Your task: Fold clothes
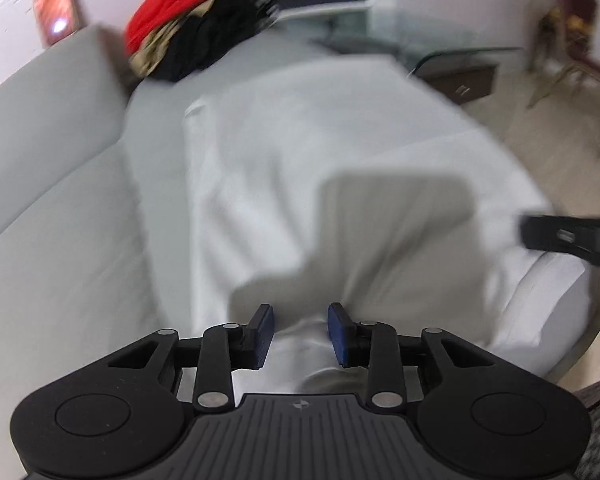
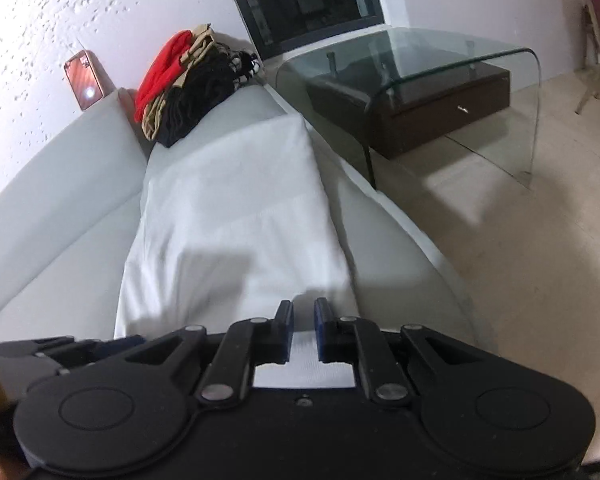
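A white garment (image 1: 340, 152) lies spread along the grey sofa seat (image 1: 60, 220); it also shows in the right wrist view (image 2: 236, 216). My left gripper (image 1: 300, 334) is open, its blue pads apart over the near end of the cloth. My right gripper (image 2: 303, 330) has its jaws close together with white cloth showing in the narrow gap; a grip is not clear. The right gripper shows as a dark shape in the left wrist view (image 1: 572, 238). The left gripper shows at the lower left of the right wrist view (image 2: 60, 350).
A pile of red, tan and black clothes (image 2: 188, 84) sits on the far sofa end, also in the left wrist view (image 1: 196, 28). A glass side table (image 2: 440, 64) over a dark drawer unit (image 2: 420, 104) stands right of the sofa. A phone (image 2: 86, 80) leans on the wall.
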Motion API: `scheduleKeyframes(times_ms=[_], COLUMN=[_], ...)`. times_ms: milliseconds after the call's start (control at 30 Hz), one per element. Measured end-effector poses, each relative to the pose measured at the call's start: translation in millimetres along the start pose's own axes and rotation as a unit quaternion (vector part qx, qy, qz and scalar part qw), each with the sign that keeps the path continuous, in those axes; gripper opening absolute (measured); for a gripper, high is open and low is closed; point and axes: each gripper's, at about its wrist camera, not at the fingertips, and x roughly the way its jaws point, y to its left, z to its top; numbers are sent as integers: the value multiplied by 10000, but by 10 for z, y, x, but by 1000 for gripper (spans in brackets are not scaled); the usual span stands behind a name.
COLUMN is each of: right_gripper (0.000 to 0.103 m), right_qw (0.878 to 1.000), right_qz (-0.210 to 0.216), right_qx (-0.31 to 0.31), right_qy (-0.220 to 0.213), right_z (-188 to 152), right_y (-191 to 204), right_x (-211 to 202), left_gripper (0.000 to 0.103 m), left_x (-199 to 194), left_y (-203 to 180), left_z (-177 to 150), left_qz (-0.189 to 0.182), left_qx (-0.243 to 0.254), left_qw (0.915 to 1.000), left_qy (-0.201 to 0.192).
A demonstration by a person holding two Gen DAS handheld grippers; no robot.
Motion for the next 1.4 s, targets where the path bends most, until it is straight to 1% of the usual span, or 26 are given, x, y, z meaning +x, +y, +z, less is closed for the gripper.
scheduleKeyframes(times_ms=[33, 67, 100, 133, 167, 200, 233, 267, 300, 333, 400, 467, 567, 600, 667, 833, 967, 1167, 1400], right_gripper=[12, 21, 33, 38, 45, 54, 59, 66, 71, 73, 83, 88, 91, 91, 91, 91, 96, 97, 98], right_qw=[9999, 9997, 9994, 9988, 9990, 9991, 9992, 9991, 9990, 9988, 9982, 9973, 9954, 9946, 9929, 9910, 9887, 9846, 9832], right_qz=[-77, -157, -237, -318, -231, -132, -37, 58, 84, 33, -90, -210, -300, -323, -347, -309, -412, -574, -630], right_qx=[-17, -68, -121, -174, -215, -255, -269, -282, -321, -380, -519, -670, -890, -970, -1108, -1238, -1379, -1573, -1613], right_qy=[79, 160, 241, 322, 314, 299, 297, 296, 300, 297, 277, 226, 177, 197, 256, 406, 431, 494, 570], right_z=[-15, -3, 11, 25, 28, 30, 39, 49, 77, 102, 156, 206, 262, 263, 269, 308, 304, 254, 251], right_y=[19, 65, 113, 161, 199, 237, 265, 293, 338, 391, 497, 589, 709, 741, 794, 871, 921, 975, 1009], right_x=[-65, -123, -180, -238, -325, -415, -522, -630, -731, -811, -952, -1104, -1307, -1373, -1490, -1702, -1766, -1742, -1680], left_gripper=[34, 35, 35, 38, 49, 55, 66, 73, 75, 75, 79, 87, 93, 93, 98, 100, 100, 100, 101], left_x=[-66, -132, -198, -295, -396, -498, -599, -701, -802, -908, -1124, -1295, -1514, -1576, -1690, -1873, -1874, -1866, -1831], left_y=[41, 81, 122, 131, 135, 139, 144, 148, 153, 147, 99, 63, 10, 15, 28, 51, 56, 20, -5], left_z=[-13, -26, -38, -47, -55, -64, -72, -80, -88, -94, -148, -153, -148, -159, -181, -215, -214, -223, -211], left_qz=[11, 21, 32, 39, 46, 52, 59, 65, 72, -19, -142, -142, -109, -134, -195, -216, -275, -285, -233], left_qx=[-83, -167, -250, -284, -311, -338, -364, -391, -418, -446, -472, -458, -439, -461, -524, -584, -635, -629, -565], left_qw=[9999, 9996, 9991, 9991, 9992, 9992, 9992, 9992, 9991, 9990, 9987, 9985, 9983, 9981, 9977, 9973, 9970, 9971, 9977], left_qy=[111, 222, 332, 303, 254, 205, 156, 107, 59, -9, -131, -249, -361, -379, -372, -391, -339, -307, -298])
